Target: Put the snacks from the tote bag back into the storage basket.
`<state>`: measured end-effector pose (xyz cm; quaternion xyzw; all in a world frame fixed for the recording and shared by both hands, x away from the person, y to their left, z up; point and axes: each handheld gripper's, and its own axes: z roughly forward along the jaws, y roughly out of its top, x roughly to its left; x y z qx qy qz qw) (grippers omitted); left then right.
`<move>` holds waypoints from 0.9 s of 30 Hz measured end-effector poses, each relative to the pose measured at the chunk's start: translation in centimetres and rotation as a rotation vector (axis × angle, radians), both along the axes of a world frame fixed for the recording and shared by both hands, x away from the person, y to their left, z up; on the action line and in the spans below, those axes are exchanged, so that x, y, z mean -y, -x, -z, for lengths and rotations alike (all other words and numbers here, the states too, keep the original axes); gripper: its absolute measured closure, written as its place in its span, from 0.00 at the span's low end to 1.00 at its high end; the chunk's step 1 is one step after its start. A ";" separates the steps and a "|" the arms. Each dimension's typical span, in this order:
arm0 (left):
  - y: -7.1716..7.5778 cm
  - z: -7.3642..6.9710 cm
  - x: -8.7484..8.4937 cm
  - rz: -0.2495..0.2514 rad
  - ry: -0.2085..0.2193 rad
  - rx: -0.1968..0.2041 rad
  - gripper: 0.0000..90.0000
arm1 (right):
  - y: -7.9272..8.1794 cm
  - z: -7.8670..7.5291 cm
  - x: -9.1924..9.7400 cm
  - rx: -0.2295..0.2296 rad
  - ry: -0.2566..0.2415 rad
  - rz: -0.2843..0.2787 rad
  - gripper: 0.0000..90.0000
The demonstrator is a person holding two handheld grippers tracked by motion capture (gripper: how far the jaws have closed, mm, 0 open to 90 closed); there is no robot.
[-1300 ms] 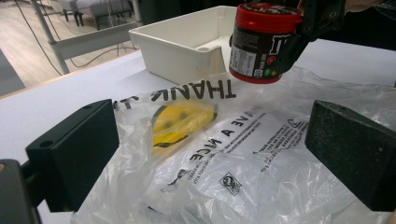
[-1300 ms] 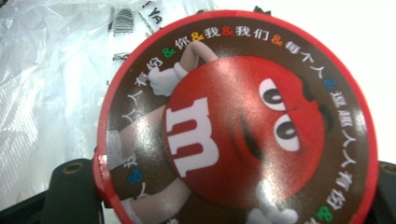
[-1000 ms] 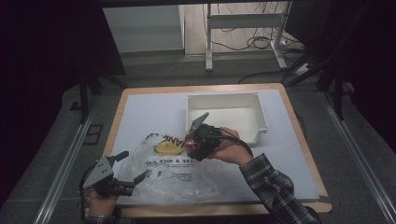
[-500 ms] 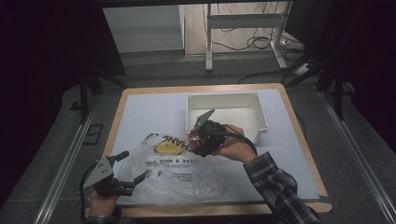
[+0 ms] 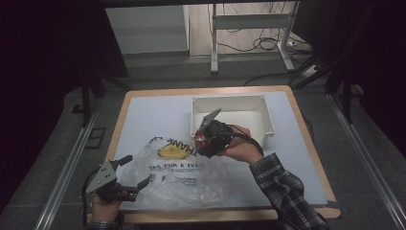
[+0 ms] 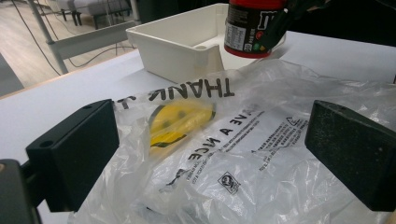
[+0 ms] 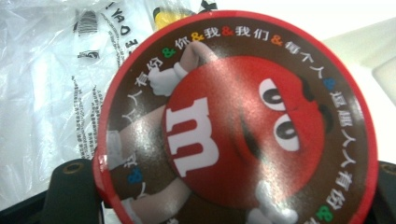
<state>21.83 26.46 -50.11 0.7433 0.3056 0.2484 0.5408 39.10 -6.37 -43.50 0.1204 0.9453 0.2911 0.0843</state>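
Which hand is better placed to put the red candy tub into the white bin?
Right. The right gripper already holds the candy tub beside the white bin; the left gripper waits open at the plastic bag.

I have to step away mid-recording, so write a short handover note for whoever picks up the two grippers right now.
Right gripper: shut on the red M&M's can, held in the air between the plastic bag and the white bin.
Left gripper: open, jaws either side of the bag's near-left edge, not clamped.
Bag: crumpled on the table, with a yellow smiley print.
Done: can is out of the bag and lifted.
Left: probably set the can into the empty bin, then release.
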 end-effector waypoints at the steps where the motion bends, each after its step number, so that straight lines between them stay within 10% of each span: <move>1: 0.0 0.0 0.0 0.002 -0.005 -0.001 0.03 | -0.1 -0.1 0.0 0.002 -0.003 0.001 0.28; 10: -0.1 0.0 0.5 0.025 -0.055 -0.004 0.04 | -0.5 -0.2 0.0 0.016 -0.006 -0.004 0.28; 17: 0.1 0.0 1.9 0.055 -0.181 0.013 0.05 | -1.2 -0.4 0.4 0.017 -0.014 0.014 0.28; 27: 0.0 -0.1 1.0 0.024 -0.097 0.005 0.04 | -2.5 -0.7 0.8 0.026 -0.030 0.035 0.28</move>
